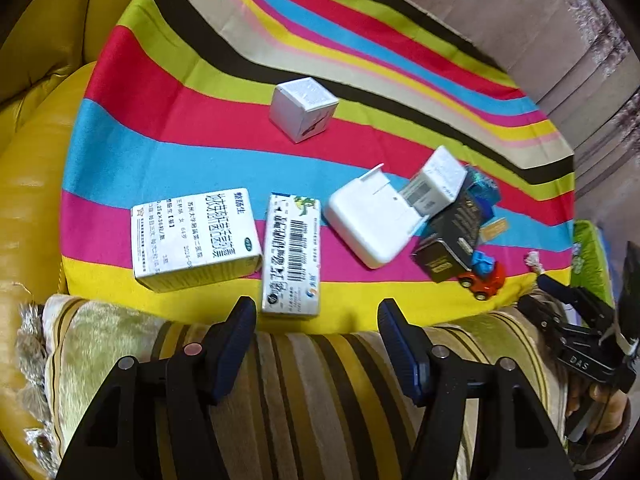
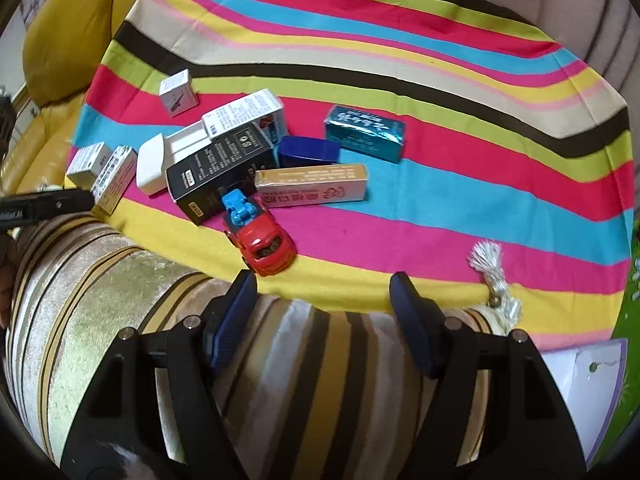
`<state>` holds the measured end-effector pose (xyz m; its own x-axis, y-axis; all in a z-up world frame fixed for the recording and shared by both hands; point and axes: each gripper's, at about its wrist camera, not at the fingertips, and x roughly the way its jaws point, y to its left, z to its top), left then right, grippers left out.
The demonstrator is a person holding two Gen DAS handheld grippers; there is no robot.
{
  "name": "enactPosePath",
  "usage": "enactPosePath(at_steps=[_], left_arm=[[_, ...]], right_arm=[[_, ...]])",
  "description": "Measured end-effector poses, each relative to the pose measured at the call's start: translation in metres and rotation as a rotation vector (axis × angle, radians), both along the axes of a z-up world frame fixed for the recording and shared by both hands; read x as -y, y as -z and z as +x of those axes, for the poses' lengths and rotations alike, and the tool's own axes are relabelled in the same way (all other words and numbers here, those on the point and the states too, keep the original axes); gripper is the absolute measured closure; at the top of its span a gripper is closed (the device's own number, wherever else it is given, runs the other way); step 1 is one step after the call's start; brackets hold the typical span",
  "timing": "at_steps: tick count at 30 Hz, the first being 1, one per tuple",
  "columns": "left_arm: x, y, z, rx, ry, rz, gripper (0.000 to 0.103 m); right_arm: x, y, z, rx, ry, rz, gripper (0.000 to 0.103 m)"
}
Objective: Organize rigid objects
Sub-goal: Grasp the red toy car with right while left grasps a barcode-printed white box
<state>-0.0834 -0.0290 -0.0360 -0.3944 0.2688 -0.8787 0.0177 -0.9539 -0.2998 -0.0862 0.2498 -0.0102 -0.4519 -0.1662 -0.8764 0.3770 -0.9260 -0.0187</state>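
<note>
Both tools hang over a striped cushion [image 1: 304, 380] at the near edge of the striped cloth [image 1: 160, 168], with nothing between their pads. The left hand-held gripper [image 1: 316, 312] stands released, and the narrow barcode medicine carton [image 1: 291, 254] lies just ahead of its fingertips, lengthwise along its pointing line. The wider medicine box [image 1: 192, 240] sits ahead and to its left, touching or nearly touching that carton. A small white cube box [image 1: 302, 110] stands well ahead, apart from the rest.

The right hand-held gripper [image 2: 322, 288] is likewise released. The red toy car [image 2: 262, 242] sits just ahead of its left finger, its rear against a black box [image 2: 220, 168] in a leaning pile. A tan long carton [image 2: 312, 182] and a teal foil-wrapped box [image 2: 364, 134] lie farther ahead.

The cartons look light and thin-walled, likely to dent under a hard squeeze; gripping across the narrow width at mid-length seems safest. The foil wrap may slip. The car is hard, smooth and may roll, so its flat sides suit the pads.
</note>
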Motion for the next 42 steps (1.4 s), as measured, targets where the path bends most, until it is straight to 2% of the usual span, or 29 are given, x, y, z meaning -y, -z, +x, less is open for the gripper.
enactPosePath(at_steps=[8,16,21,25,29,34,42], left_arm=[[-0.002,0.009,-0.011,0.034,-0.001,-0.031,0.039],[-0.003,0.013,-0.018,0.049,-0.001,-0.029,0.047],[-0.003,0.015,-0.021,0.054,-0.004,-0.027,0.052],[0.000,0.020,-0.024,0.055,0.002,-0.029,0.058],[0.000,0.020,-0.029,0.052,0.002,-0.025,0.064],[-0.001,0.020,-0.028,0.044,0.007,-0.014,0.065],[-0.002,0.016,-0.026,0.015,0.001,0.000,0.065]], right_arm=[[0.019,0.006,-0.008,0.003,-0.082,0.052,0.031],[0.040,0.010,-0.014,-0.012,-0.169,0.103,0.031],[0.044,0.013,-0.023,0.008,-0.187,0.099,0.032],[0.049,0.016,-0.025,0.014,-0.209,0.107,0.038],[0.053,0.018,-0.026,0.021,-0.228,0.112,0.051],[0.053,0.018,-0.023,0.029,-0.254,0.092,0.066],[0.048,0.016,-0.018,0.021,-0.253,0.070,0.070]])
